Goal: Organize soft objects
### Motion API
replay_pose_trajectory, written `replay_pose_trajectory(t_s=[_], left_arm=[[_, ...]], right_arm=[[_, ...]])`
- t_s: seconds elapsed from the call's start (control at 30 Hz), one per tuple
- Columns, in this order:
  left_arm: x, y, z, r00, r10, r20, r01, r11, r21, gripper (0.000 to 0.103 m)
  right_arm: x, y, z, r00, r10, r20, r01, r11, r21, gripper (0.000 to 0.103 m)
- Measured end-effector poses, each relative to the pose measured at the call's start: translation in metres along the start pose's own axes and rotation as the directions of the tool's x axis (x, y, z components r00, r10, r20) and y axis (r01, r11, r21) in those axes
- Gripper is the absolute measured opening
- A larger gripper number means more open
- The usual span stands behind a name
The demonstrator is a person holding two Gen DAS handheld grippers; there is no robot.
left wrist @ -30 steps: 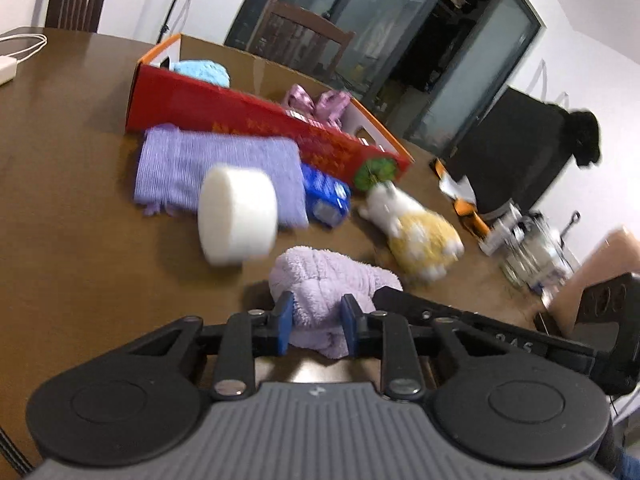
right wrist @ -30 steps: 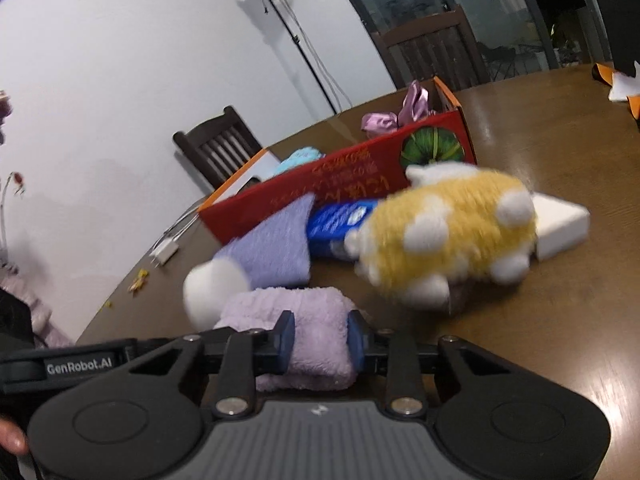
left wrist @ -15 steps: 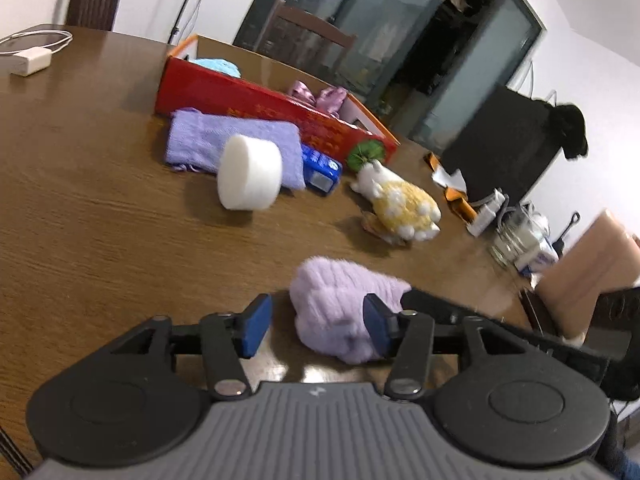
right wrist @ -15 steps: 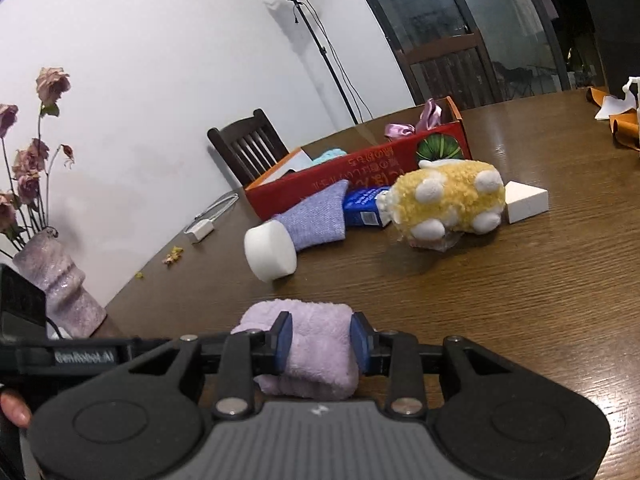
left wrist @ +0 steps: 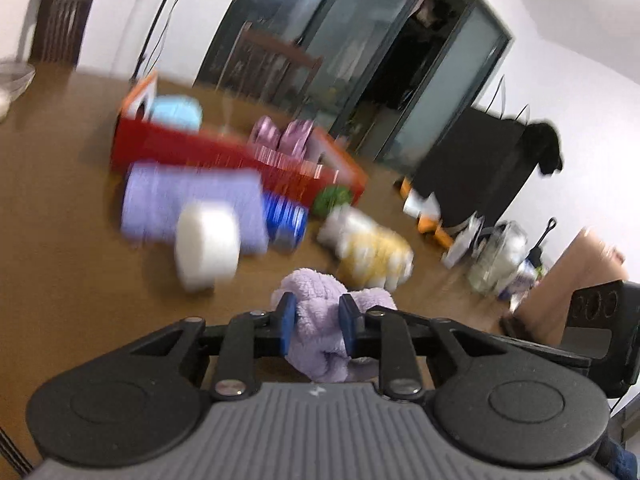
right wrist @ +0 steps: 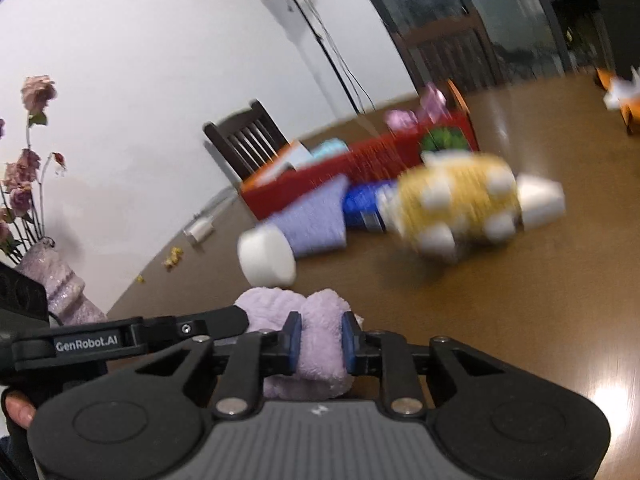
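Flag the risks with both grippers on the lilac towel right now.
Both the left gripper and the right gripper are closing on bunched folds of the towel, so it may unroll or slip. The sponge and plush toy lie close and could get knocked.

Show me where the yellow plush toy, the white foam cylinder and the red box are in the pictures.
yellow plush toy (right wrist: 460,204), right wrist view, middle of its yellow body.
white foam cylinder (left wrist: 208,240), left wrist view, its round flat face.
red box (left wrist: 192,148), left wrist view, its long red side wall.
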State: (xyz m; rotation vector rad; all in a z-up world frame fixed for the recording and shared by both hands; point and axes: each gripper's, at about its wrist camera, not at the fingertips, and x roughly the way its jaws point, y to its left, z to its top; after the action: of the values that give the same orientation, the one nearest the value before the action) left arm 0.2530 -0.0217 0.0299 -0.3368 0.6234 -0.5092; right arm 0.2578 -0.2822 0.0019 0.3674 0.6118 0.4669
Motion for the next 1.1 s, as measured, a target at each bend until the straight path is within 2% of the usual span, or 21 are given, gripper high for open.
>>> replay_pose_trajectory(t_s=[0.13, 0.23, 0.33, 0.47, 0.53, 0.63, 0.7, 0.77, 0.83, 0.9, 1.07, 1.1], left_arm=[[0.021, 0.008, 0.075, 0.999, -0.01, 0.039, 0.009, 1.0, 0.028, 0.024], [0.056, 0.024, 0.137, 1.0, -0.006, 0.027, 0.005, 1.0, 0.022, 0.024], [0.106, 0.05, 0.195, 0.999, 0.033, -0.002, -0.033, 0.999, -0.006, 0.024], [0.179, 0.085, 0.241, 0.992, 0.097, -0.079, -0.102, 0.993, -0.054, 0.024], [0.212, 0.106, 0.253, 0.983, 0.135, -0.125, -0.146, 0.986, -0.083, 0.024], [0.253, 0.124, 0.259, 0.968, 0.186, -0.17, -0.2, 0.977, -0.069, 0.024], [0.271, 0.13, 0.259, 0.956, 0.217, -0.199, -0.231, 0.972, -0.05, 0.024], [0.278, 0.134, 0.256, 0.945, 0.252, -0.21, -0.264, 0.964, -0.027, 0.028], [0.281, 0.134, 0.256, 0.943, 0.259, -0.21, -0.268, 0.963, -0.017, 0.033], [0.278, 0.133, 0.257, 0.945, 0.256, -0.203, -0.263, 0.965, -0.008, 0.036], [0.25, 0.114, 0.262, 0.939, 0.291, -0.181, -0.279, 0.956, 0.089, 0.04], [0.24, 0.107, 0.263, 0.937, 0.306, -0.169, -0.292, 0.951, 0.105, 0.041]], right_arm=[[0.021, 0.006, 0.071, 0.997, 0.044, 0.057, -0.039, 0.995, -0.091, 0.02], [0.058, 0.001, 0.136, 0.995, 0.061, 0.084, -0.048, 0.989, -0.142, 0.02], [0.112, -0.013, 0.198, 0.996, 0.067, 0.052, -0.06, 0.99, -0.125, 0.019], [0.204, -0.034, 0.261, 1.0, 0.002, -0.028, -0.005, 0.996, -0.084, 0.018], [0.243, -0.045, 0.277, 0.997, -0.036, -0.071, 0.031, 0.997, -0.069, 0.018], [0.294, -0.058, 0.287, 0.985, -0.114, -0.131, 0.104, 0.992, -0.076, 0.017], [0.318, -0.065, 0.285, 0.976, -0.156, -0.155, 0.146, 0.987, -0.075, 0.017], [0.335, -0.073, 0.281, 0.963, -0.184, -0.197, 0.174, 0.983, -0.063, 0.022], [0.341, -0.078, 0.275, 0.949, -0.215, -0.23, 0.205, 0.976, -0.067, 0.025], [0.34, -0.079, 0.272, 0.949, -0.222, -0.225, 0.208, 0.974, -0.084, 0.025], [0.31, -0.07, 0.286, 0.961, -0.205, -0.184, 0.195, 0.978, -0.073, 0.03], [0.3, -0.066, 0.29, 0.966, -0.201, -0.165, 0.191, 0.979, -0.07, 0.035]])
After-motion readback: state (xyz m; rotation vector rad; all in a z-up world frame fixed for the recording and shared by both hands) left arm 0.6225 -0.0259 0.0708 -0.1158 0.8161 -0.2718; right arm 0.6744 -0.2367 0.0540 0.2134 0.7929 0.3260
